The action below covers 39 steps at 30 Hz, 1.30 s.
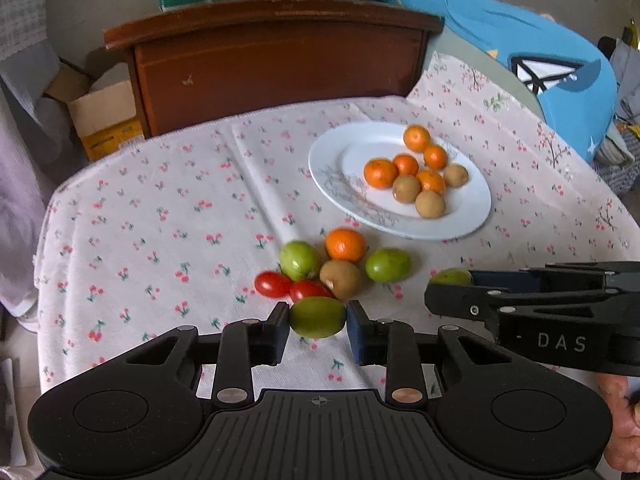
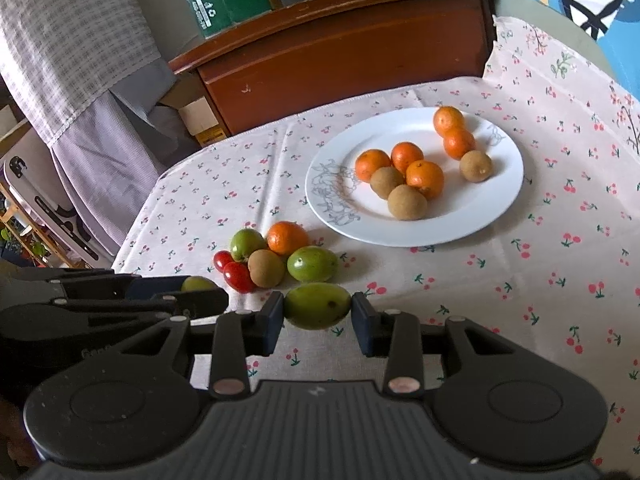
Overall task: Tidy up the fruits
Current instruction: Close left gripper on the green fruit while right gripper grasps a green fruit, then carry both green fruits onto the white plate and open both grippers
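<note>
Soft, even daylight fills both wrist views, brightest on the white oval china plate near the far right edge of the flowered pink tablecloth, where it throws only faint, short shadows under the fruit. The fisheye lenses bow the dark wooden headboard and bend the cloth's edges, with black vignetting at the corners. Slight motion blur smears the red cherry tomatoes in the left view.

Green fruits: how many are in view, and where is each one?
4. One in the left gripper, one in the right gripper, two on the tablecloth by the loose pile.
</note>
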Each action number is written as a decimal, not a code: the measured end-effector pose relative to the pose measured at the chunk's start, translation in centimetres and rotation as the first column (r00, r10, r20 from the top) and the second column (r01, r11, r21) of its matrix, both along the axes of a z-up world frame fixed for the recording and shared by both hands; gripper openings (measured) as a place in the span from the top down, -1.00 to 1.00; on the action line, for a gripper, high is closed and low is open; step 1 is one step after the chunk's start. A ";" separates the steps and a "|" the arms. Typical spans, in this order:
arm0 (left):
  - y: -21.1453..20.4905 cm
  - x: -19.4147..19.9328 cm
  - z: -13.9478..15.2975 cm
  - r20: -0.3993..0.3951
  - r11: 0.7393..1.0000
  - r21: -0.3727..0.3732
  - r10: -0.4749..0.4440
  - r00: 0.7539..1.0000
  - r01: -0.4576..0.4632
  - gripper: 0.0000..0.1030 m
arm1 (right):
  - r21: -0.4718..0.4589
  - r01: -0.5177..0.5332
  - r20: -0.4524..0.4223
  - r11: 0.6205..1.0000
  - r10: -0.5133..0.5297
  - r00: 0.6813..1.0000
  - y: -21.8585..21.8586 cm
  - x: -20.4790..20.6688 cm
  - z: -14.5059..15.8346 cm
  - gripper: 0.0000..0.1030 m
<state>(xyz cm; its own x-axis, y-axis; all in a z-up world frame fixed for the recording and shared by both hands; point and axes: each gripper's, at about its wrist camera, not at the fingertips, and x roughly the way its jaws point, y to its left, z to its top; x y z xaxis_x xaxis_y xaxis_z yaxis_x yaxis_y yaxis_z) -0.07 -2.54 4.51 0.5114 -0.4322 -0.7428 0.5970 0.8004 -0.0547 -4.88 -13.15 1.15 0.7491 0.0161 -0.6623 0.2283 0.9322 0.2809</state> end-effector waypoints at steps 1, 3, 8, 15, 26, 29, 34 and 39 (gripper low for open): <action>0.0 0.1 0.4 0.006 1.000 -0.008 0.004 1.000 -0.004 0.46 | -0.002 0.000 0.008 1.000 0.000 1.000 0.0 0.0 0.2 0.29; 0.0 0.2 1.0 0.015 1.000 -0.027 0.008 1.000 -0.008 0.46 | -0.004 0.000 0.026 1.000 0.000 1.000 -0.2 -0.1 0.8 0.29; -0.6 0.3 3.1 0.076 0.999 -0.047 -0.002 0.997 0.005 0.46 | -0.012 0.007 0.082 1.000 -0.006 0.997 -0.7 -0.5 2.8 0.29; -2.3 1.7 6.0 0.134 0.996 -0.083 -0.027 0.991 0.039 0.46 | -0.015 0.043 0.140 0.999 -0.041 0.989 -2.9 -0.5 6.2 0.29; -5.5 5.8 5.6 0.109 0.996 -0.080 -0.035 0.993 0.044 0.46 | -0.033 0.124 0.116 0.992 -0.119 0.986 -8.0 0.6 7.2 0.29; -6.4 6.6 4.6 0.085 0.996 -0.072 -0.044 0.995 0.051 0.45 | 0.011 0.134 0.086 0.991 -0.134 0.987 -8.7 1.2 6.3 0.29; -7.7 7.9 3.1 0.062 0.997 -0.041 -0.057 0.996 0.059 0.45 | 0.070 0.168 0.033 0.983 -0.171 0.985 -9.4 2.2 4.7 0.29; -8.8 9.3 2.0 0.043 0.998 -0.026 -0.056 0.998 0.057 0.45 | 0.115 0.210 -0.013 0.971 -0.210 0.978 -10.1 3.2 3.4 0.29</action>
<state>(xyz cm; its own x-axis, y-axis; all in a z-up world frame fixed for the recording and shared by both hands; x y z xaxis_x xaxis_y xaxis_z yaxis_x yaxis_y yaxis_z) 9.20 -11.33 6.55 0.5159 -0.4810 -0.7089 0.6435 0.7638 -0.0501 -1.68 -23.23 4.56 0.7433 -0.0655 -0.6657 0.4157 0.8250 0.3829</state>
